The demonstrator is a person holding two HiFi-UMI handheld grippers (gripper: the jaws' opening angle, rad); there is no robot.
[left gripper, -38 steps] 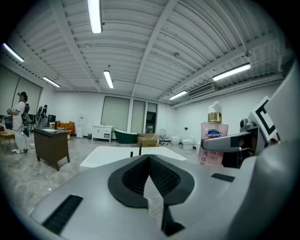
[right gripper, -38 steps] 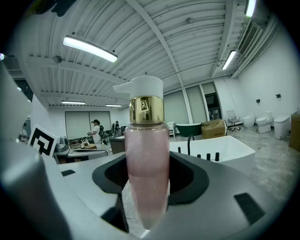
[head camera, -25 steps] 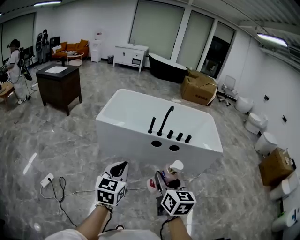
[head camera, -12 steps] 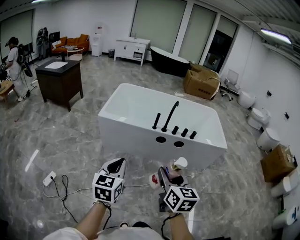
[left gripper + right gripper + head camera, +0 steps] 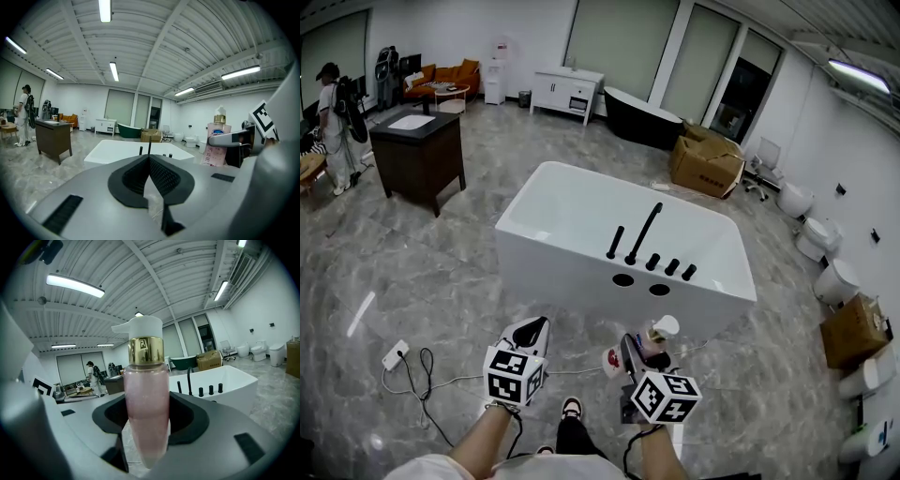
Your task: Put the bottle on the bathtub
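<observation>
Head view: the left gripper (image 5: 532, 333) and right gripper (image 5: 643, 354) are side by side, in front of the white bathtub (image 5: 717, 292) and apart from it. The pink bottle (image 5: 657, 332) stands upright in the right gripper.

Left gripper view: the jaws are closed together, with nothing between them.

Right gripper view: the jaws clamp the bottle (image 5: 146, 394) at its lower body. The bathtub (image 5: 234, 380) lies beyond.

bathtub (image 5: 572, 267) stands ahead — bottle (image 5: 146, 399) between the right tongs (image 5: 639, 354), left tongs (image 5: 532, 334) just beside, at their left.
</observation>
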